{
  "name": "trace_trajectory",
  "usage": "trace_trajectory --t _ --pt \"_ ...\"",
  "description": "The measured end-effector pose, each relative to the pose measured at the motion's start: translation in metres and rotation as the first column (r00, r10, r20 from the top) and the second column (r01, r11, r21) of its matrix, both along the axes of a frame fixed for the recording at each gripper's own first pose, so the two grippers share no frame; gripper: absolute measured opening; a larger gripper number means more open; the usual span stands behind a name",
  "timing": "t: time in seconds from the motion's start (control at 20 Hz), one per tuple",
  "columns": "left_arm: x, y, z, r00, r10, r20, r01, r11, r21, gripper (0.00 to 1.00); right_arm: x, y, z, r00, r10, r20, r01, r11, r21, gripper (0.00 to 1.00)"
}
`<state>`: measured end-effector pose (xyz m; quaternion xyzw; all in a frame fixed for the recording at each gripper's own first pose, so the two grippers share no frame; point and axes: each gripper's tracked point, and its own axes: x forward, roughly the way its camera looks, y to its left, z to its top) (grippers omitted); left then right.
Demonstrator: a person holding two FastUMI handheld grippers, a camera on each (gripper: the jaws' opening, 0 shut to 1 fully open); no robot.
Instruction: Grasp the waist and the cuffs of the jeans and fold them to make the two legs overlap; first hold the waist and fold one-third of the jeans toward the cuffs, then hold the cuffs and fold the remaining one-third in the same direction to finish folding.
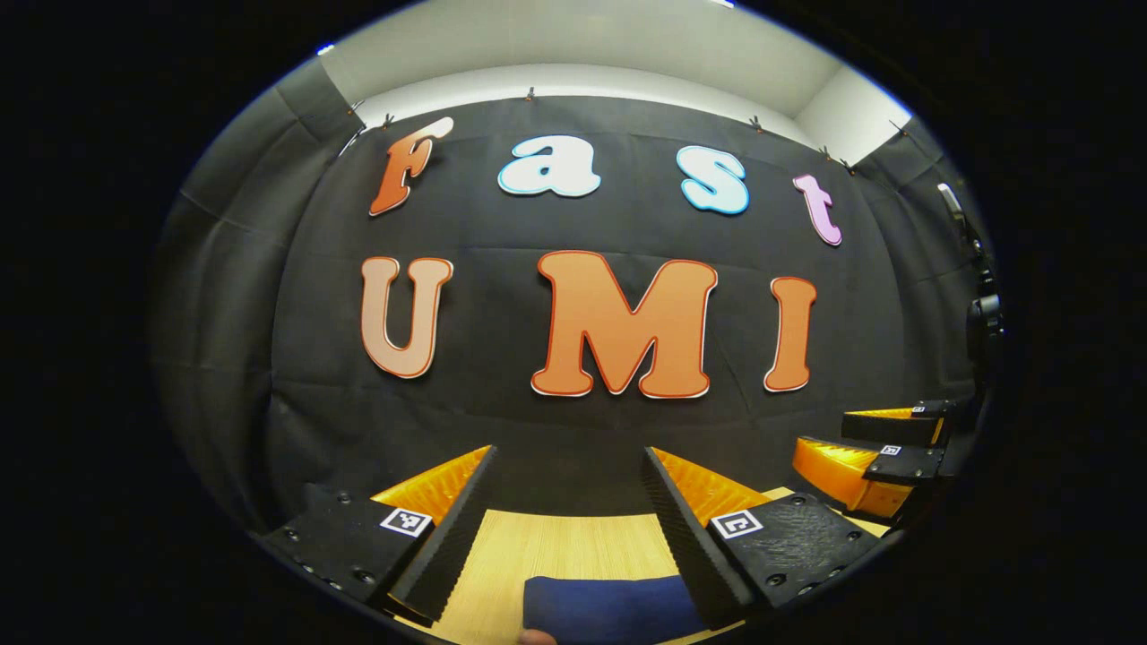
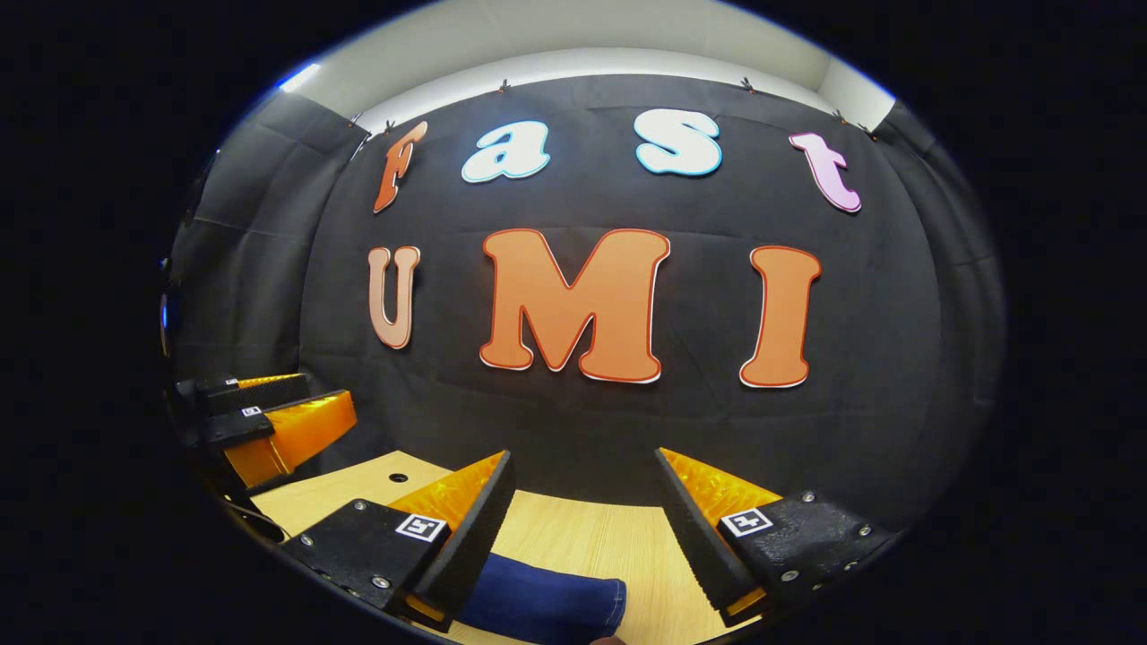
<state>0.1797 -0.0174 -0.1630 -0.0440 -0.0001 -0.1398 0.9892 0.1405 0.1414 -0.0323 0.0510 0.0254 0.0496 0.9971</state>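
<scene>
In the left gripper view, the left gripper [image 1: 568, 528] sits at the lower centre with its two black fingers spread wide and nothing between them, raised above the wooden table [image 1: 556, 546]. Just below the gap, at the bottom edge of the frame, lies the jeans [image 1: 609, 605] as a compact dark-blue bundle with a straight, tidy upper edge. At the lower right of this view the right gripper [image 1: 865, 457] hangs off to the side, its jaws also parted. In the right gripper view, the left gripper appears at the lower left, and the right gripper [image 2: 582, 528] at the lower centre has its fingers spread and empty over the table. The jeans [image 2: 547, 605] lie at the bottom of that frame, partly behind the near finger, showing a rounded folded end. Judging from the small, neat packet and both tools lifted clear, the folding looks finished or nearly so; little seems left beyond withdrawing.
</scene>
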Motion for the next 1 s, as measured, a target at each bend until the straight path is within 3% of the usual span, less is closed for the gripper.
trace_trajectory --t 0.1,0.25,0.3,0.5,0.55,0.6,0.8,0.85,1.0 --pt "0.000 -0.007 0.002 1.000 -0.017 0.002 0.017 1.000 0.007 0.95 -0.002 0.002 0.003 1.000 -0.005 0.016 0.005 1.000 0.012 0.96" --pt "0.002 -0.009 0.003 1.000 -0.026 0.003 0.026 0.999 0.026 0.97 -0.006 0.012 0.009 0.999 0.017 0.038 -0.017 1.000 0.001 1.00" --pt "0.004 -0.005 0.001 1.000 -0.007 0.003 0.007 0.999 0.042 0.97 -0.005 0.011 0.012 0.999 0.013 0.052 -0.012 1.000 -0.009 0.96" --pt "0.005 -0.005 0.001 1.000 -0.013 0.001 0.013 0.999 0.051 0.97 -0.006 0.025 0.019 0.995 0.056 0.079 -0.056 0.998 -0.008 0.96" --pt "0.005 -0.004 0.000 1.000 -0.018 -0.002 0.018 0.998 0.057 0.99 -0.005 0.029 0.018 0.995 0.065 0.071 -0.064 0.998 -0.005 1.00" --pt "0.005 -0.004 -0.001 1.000 -0.019 -0.003 0.019 0.998 0.059 1.00 -0.005 0.031 0.016 0.995 0.073 0.065 -0.073 0.997 -0.003 0.96" --pt "0.005 0.000 -0.001 1.000 0.006 0.001 -0.006 0.997 0.079 0.99 -0.006 0.036 0.017 0.994 0.088 0.067 -0.090 0.996 0.023 0.95" --pt "0.006 0.000 0.001 1.000 0.010 0.005 -0.011 0.997 0.073 1.00 -0.005 0.036 0.017 0.994 0.090 0.068 -0.092 0.995 0.026 0.88" --pt "0.003 0.003 0.002 1.000 0.022 0.013 -0.023 0.994 0.103 1.00 -0.003 0.037 0.022 0.992 0.099 0.078 -0.102 0.994 0.028 0.88"
